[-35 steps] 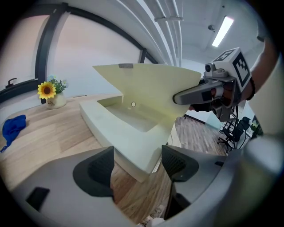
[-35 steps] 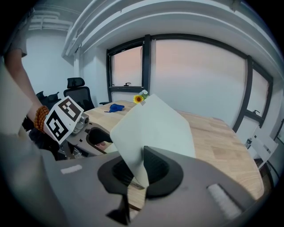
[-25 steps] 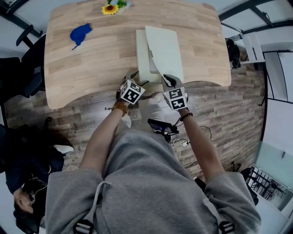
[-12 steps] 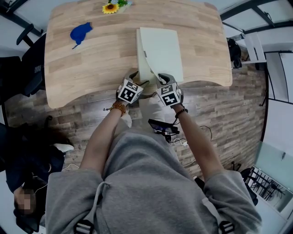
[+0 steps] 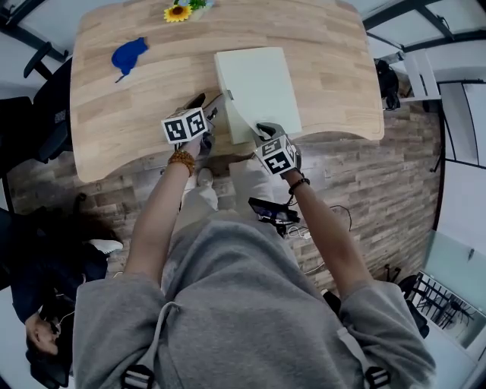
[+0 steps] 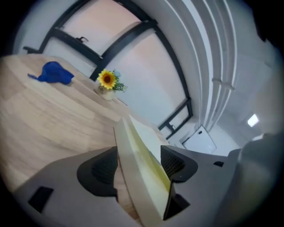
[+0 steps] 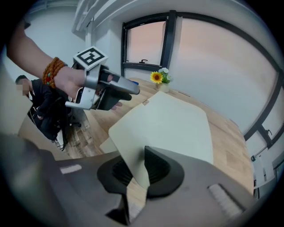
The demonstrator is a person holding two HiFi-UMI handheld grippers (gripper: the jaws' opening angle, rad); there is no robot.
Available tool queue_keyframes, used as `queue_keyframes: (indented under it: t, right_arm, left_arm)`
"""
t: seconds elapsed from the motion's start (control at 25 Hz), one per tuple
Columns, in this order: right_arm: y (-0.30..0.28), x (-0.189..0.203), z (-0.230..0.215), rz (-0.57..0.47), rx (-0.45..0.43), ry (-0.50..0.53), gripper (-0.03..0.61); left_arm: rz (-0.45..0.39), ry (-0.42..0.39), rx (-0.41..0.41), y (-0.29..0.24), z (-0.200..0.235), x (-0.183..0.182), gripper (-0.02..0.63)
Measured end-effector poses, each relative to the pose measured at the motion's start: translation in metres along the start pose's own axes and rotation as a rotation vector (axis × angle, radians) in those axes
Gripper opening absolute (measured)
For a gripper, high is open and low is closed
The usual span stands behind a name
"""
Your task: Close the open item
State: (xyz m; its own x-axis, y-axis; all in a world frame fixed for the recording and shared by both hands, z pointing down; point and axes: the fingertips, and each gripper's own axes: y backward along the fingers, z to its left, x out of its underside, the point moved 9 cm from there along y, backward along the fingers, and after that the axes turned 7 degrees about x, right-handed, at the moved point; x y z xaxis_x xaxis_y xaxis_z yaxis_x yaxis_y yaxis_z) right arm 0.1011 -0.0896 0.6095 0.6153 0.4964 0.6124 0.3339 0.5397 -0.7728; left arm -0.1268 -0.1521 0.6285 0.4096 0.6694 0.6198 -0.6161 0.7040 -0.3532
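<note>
Head view: sunflower (image 5: pixel 179 12), blue cloth (image 5: pixel 129 55) well clear; right tool (image 5: pixel 262 129), jaws just opening, pinches cover (image 5: pixel 254 80); left tool (image 5: pixel 206 108) apart.

We classify this site as an office or meeting room. Indicators: a large wooden desk (image 5: pixel 129 114); a black office chair (image 5: pixel 55 106) at its 9 o'clock (partly cut off); a decorative sunflower (image 5: pixel 177 13) at 12 o'clock; dark-framed windows (image 7: pixel 208 57); plank flooring (image 5: pixel 380 182).

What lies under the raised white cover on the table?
Only a pale strip of the lower part shows under the white cover; whatever lies inside is covered.
</note>
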Motion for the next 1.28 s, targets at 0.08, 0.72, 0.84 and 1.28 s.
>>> queue_keyframes:
  t: [0.08,0.72,0.84,1.28]
  right_arm:
    - [0.0,0.0,0.0,-0.001,-0.006,0.013,0.048]
    - [0.001,0.011,-0.005,0.013,-0.11,0.065,0.058]
    - [0.001,0.012,-0.003,0.019,-0.114,0.108,0.063]
    - [0.001,0.013,0.016,0.031,-0.03,0.363,0.115]
  left_arm:
    - [-0.042,0.113,-0.003,-0.01,-0.001,-0.01,0.301]
    - [0.174,0.09,-0.086,-0.047,-0.002,0.011,0.204]
    - [0.217,-0.002,-0.115,-0.048,-0.004,0.012,0.193]
    - [0.243,0.002,-0.084,-0.049,0.002,0.012,0.199]
